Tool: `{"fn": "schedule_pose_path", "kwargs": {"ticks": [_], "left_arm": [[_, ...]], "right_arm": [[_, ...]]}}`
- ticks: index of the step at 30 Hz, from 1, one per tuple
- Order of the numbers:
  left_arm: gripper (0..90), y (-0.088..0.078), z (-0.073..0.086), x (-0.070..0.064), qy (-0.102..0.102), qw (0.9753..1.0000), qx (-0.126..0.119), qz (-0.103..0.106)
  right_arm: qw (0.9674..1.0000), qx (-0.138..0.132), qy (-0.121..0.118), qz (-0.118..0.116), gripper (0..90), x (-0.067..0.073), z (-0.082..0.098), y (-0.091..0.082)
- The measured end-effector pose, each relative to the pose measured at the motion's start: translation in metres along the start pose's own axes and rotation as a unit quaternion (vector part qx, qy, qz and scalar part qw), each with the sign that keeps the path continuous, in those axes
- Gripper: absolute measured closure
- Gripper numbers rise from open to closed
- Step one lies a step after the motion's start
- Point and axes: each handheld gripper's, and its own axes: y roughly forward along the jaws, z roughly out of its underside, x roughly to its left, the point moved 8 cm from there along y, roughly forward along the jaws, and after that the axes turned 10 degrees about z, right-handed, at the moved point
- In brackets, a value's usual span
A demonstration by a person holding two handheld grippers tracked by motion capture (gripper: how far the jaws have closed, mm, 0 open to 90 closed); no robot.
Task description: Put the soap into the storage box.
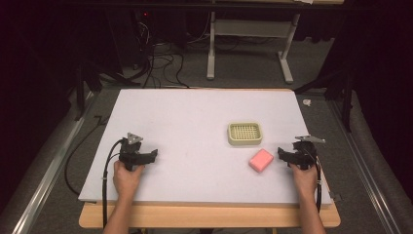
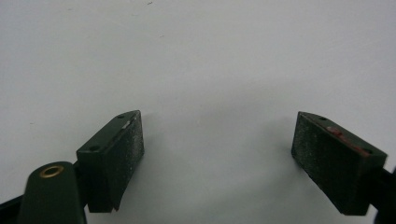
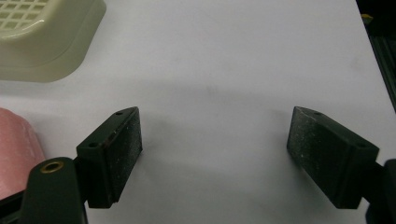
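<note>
A pink block (image 1: pixel 260 160) lies on the white board (image 1: pixel 195 126), just below a cream tray with a grid top (image 1: pixel 245 133). My right gripper (image 1: pixel 284 153) rests on the board a short way right of the pink block, open, nothing between its jaws. In the right gripper view (image 3: pixel 215 144) the pink block (image 3: pixel 16 149) sits at the left edge and the cream tray (image 3: pixel 44 39) fills the upper left corner. My left gripper (image 1: pixel 152 155) rests on the board's left side, open and empty; the left gripper view (image 2: pixel 217 144) has bare white board between the jaws.
The white board lies on a wooden table (image 1: pixel 209 217) whose front edge shows below it. Black cables (image 1: pixel 104 165) trail from the left gripper off the board's left side. Table legs (image 1: pixel 211 53) and cables stand on the floor beyond the far edge.
</note>
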Motion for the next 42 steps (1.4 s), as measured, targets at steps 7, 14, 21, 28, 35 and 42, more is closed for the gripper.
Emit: {"fn": "schedule_pose_path", "kwargs": {"ticks": [7,14,21,28,35,42], "left_arm": [[17.4,0.000,0.000,0.000,-0.001,1.0000,-0.002,0.000],[17.4,0.000,0.000,0.000,-0.001,1.0000,-0.002,0.000],[17.3,0.000,0.000,0.000,-0.001,1.0000,-0.002,0.000],[17.3,0.000,0.000,0.000,-0.001,1.0000,-0.002,0.000],[17.4,0.000,0.000,0.000,-0.001,1.0000,-0.002,0.000],[17.4,0.000,0.000,0.000,-0.002,1.0000,-0.002,0.001]], "right_arm": [[0.9997,-0.003,0.013,-0.022,17.0,-0.002,0.002,-0.008],[0.9985,-0.023,0.013,-0.049,16.5,-0.001,0.006,-0.024],[0.9965,-0.044,0.001,-0.071,16.5,0.005,0.009,-0.039],[0.9934,-0.066,-0.010,-0.093,16.1,0.016,0.012,-0.053],[0.9893,-0.080,-0.031,-0.117,14.6,0.028,0.015,-0.065],[0.9856,-0.087,-0.054,-0.134,14.1,0.041,0.017,-0.070]]}}
